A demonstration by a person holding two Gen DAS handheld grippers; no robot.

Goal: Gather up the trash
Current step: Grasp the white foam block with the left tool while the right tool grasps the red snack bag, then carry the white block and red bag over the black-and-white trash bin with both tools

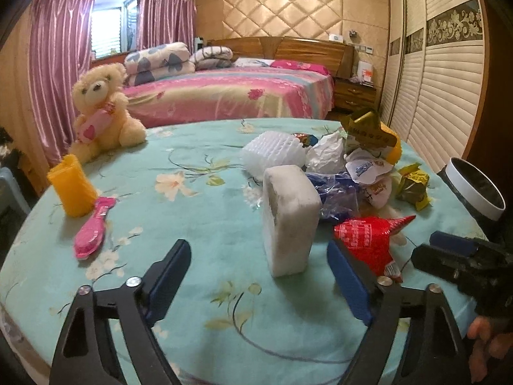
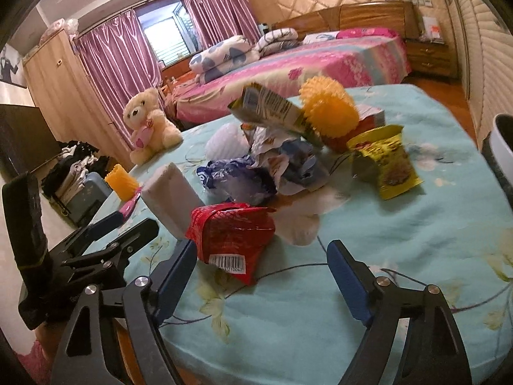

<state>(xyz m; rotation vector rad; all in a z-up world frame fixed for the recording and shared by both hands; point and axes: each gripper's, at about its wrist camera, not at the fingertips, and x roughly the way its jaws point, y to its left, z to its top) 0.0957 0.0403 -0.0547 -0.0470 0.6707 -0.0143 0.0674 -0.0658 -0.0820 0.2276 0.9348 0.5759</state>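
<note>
Left wrist view puts the white foam block (image 1: 290, 221) upright just ahead of our left gripper (image 1: 259, 276), whose fingers are spread wide and empty. We judge it light, stiff and crumbly, so its broad faces suit us best. Our right gripper (image 2: 259, 272), equally wide, faces the smaller red wrapper (image 2: 232, 234): thin, crinkly, slippery; pinch a fold.

Floral table (image 1: 205, 327) under wrappers (image 1: 365, 237), foam block (image 1: 288, 221).

We see a white foam block (image 1: 290, 221) standing on the floral turquoise tablecloth (image 1: 205, 224), before a crumpled wrapper pile (image 1: 356, 166); a cream teddy bear (image 1: 102, 109) sits far left.
</note>
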